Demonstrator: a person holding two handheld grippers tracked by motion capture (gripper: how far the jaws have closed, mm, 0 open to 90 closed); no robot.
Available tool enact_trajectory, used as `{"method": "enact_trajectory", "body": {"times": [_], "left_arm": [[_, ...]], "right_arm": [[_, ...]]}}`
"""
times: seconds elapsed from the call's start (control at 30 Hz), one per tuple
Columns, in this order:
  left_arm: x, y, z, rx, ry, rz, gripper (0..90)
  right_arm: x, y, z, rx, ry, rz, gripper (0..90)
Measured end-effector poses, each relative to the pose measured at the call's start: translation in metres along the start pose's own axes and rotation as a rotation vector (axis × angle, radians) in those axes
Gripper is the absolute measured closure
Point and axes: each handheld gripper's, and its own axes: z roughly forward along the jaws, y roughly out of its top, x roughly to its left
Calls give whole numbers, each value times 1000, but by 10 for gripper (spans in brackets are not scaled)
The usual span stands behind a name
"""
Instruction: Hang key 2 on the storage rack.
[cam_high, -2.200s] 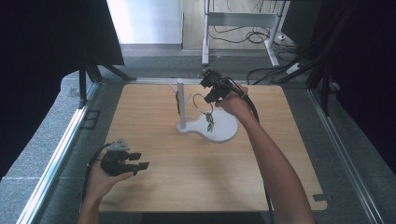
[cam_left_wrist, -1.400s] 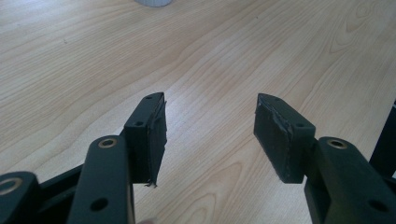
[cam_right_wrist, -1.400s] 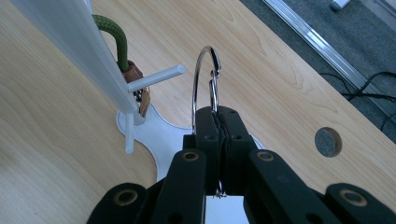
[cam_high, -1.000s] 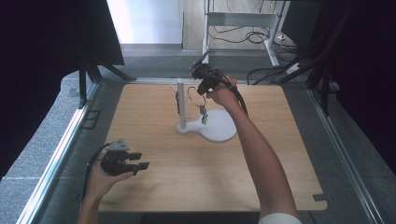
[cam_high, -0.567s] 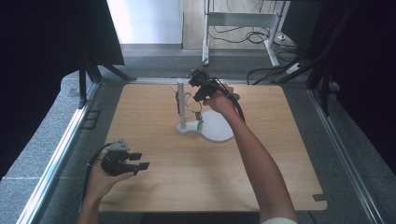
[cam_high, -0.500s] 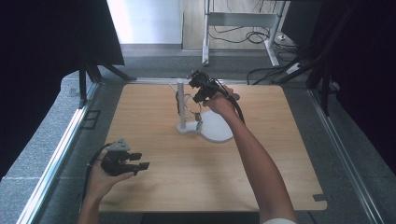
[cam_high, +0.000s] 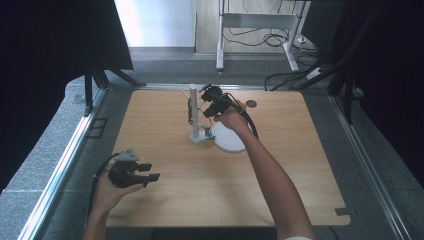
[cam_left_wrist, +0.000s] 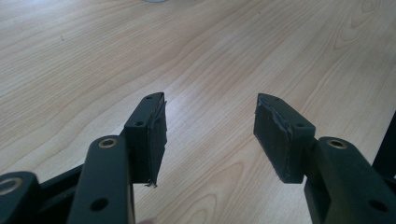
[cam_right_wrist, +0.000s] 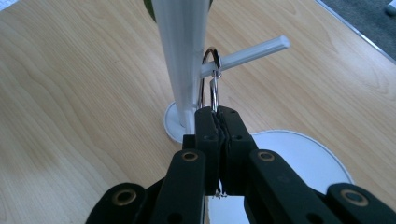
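Right hand-held gripper (cam_right_wrist: 217, 114) pinches a key ring (cam_right_wrist: 210, 79) looped over the stand's peg (cam_right_wrist: 247, 51), beside the post (cam_right_wrist: 184, 56).

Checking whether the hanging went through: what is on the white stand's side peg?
A metal key ring is looped over the peg next to the white stand. The right gripper is shut on the ring's lower part, which its jaws cover.
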Motion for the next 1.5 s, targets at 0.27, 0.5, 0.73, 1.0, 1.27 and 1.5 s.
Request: {"method": "enact_trajectory", "body": {"times": [0.27,0.5,0.73,1.0,1.27,1.5], "left_arm": [[0,0,-1,-2,4,-2,448],[1,0,1,4,8,-5,448],[0,0,-2,-5,11,0,448],[-4,-2,-6,-22,11,2,447],[-5,-5,-7,-24,13,0,446],[-4,-5,-6,-17,14,-3,441]], "right_arm": [[5,-4,6,0,21,-16,859],[7,-8,-5,-38,55,-18,769],[10,-14,-22,-80,49,-19,627],[9,-41,-43,-142,48,2,521],[7,-91,-64,-211,61,20,509],[7,-147,-72,-253,52,36,495]]}}
